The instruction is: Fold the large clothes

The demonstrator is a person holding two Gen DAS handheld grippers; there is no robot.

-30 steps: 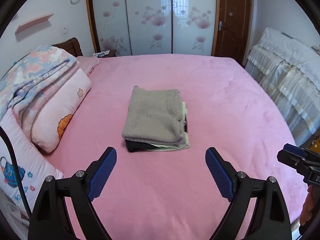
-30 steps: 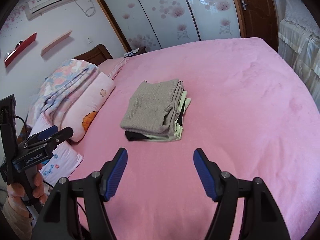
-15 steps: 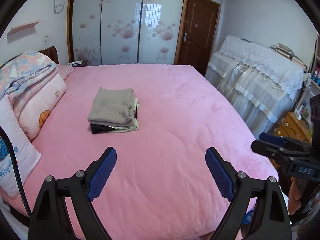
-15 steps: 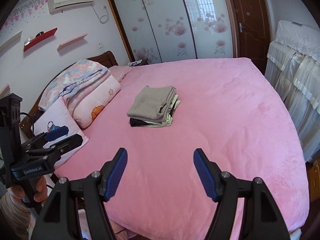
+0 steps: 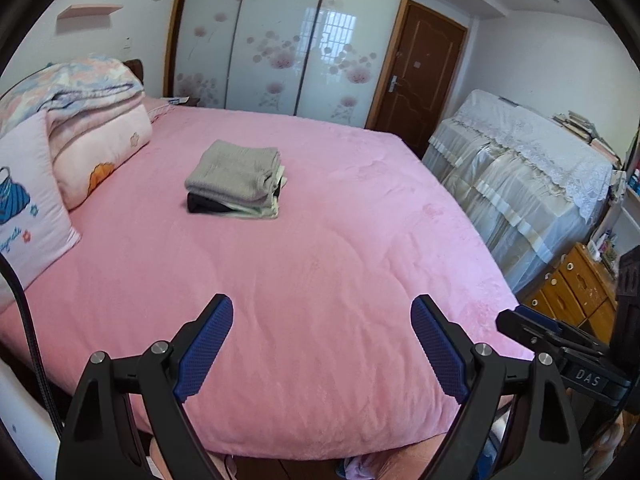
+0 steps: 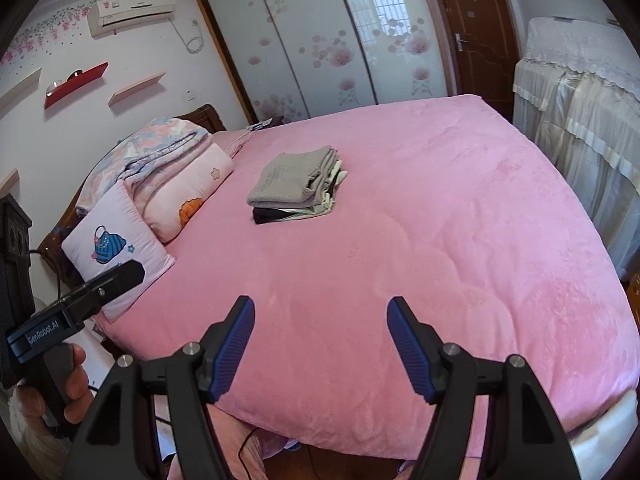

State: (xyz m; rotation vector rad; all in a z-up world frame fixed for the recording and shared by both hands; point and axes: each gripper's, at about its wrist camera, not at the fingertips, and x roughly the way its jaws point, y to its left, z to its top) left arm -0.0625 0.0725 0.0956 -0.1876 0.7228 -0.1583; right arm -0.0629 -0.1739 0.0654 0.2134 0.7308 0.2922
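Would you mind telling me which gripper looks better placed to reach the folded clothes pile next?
Neither by much, perhaps left: both the left gripper and right gripper hang open and empty off the bed's foot, and the clothes pile lies left of centre.

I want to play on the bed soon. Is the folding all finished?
It looks nearly finished. The folded grey knitted sweater sits on a neat stack with a black garment at the bottom, on the pink fleece bedspread. The left gripper and right gripper are both open and hold nothing. No unfolded clothes show on the bed.
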